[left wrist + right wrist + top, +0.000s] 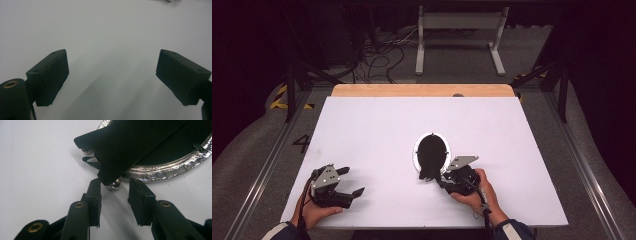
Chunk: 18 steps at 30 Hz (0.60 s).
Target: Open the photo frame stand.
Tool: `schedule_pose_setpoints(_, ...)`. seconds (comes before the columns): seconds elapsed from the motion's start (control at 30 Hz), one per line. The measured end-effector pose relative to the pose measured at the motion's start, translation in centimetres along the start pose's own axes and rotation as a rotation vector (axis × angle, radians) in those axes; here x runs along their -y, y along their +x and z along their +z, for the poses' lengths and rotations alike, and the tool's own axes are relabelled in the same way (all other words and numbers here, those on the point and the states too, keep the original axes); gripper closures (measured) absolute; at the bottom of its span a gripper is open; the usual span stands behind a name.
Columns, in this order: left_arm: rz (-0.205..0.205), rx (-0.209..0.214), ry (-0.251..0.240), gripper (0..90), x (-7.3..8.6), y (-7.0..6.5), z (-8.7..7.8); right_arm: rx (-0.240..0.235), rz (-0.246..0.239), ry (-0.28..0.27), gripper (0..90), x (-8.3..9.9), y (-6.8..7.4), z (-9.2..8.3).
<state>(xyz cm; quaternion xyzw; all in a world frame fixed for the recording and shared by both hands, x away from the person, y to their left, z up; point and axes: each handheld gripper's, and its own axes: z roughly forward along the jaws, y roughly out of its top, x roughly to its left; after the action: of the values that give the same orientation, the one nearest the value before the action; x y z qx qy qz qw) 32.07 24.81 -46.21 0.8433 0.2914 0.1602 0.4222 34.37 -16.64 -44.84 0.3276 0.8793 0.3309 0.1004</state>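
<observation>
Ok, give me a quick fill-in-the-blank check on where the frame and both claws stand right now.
1. The oval frame lies face down, showing its ____ back panel.
2. The frame's rim is ____ in colour.
3. The right claw sits at the tip of the frame's fold-out ____.
4. The left claw has its jaws wide apart with ____ between them but the white table.

Missing words: black; silver; stand; nothing
</observation>
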Motion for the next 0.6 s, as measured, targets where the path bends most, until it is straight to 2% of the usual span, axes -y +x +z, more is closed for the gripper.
schedule_pose_setpoints(0.13,-0.003,0.003,0.006,11.8,0.0,-0.1,0.1,-0.025,0.016,-0.011,69.8,0.0,-0.1,-0.1)
schedule_pose_setpoints(0.27,-0.007,0.008,0.007,11.8,0.0,-0.2,0.2,-0.060,0.044,-0.029,72.3,0.2,-0.3,-0.2)
schedule_pose_setpoints(0.4,-0.009,0.012,0.005,11.7,0.0,-0.2,0.1,-0.080,0.073,-0.048,70.1,0.2,-0.5,-0.2)
schedule_pose_setpoints(0.43,-0.012,0.016,0.003,11.7,0.0,-0.2,0.2,-0.100,0.095,-0.058,69.3,0.2,-0.6,-0.2)
schedule_pose_setpoints(0.47,-0.013,0.022,-0.001,11.7,-0.1,-0.2,0.2,-0.185,0.156,-0.097,67.6,0.5,-1.2,0.0)
schedule_pose_setpoints(0.53,-0.011,0.019,0.006,11.8,-0.2,-0.3,0.4,-0.222,0.202,-0.113,69.4,0.7,-1.7,0.2)
schedule_pose_setpoints(0.57,-0.009,0.024,0.007,11.8,-0.2,-0.3,0.5,-0.263,0.238,-0.126,68.8,0.8,-2.1,0.4)
schedule_pose_setpoints(0.6,-0.009,0.024,0.007,11.8,-0.2,-0.3,0.5,-0.263,0.238,-0.126,68.8,0.8,-2.1,0.4)
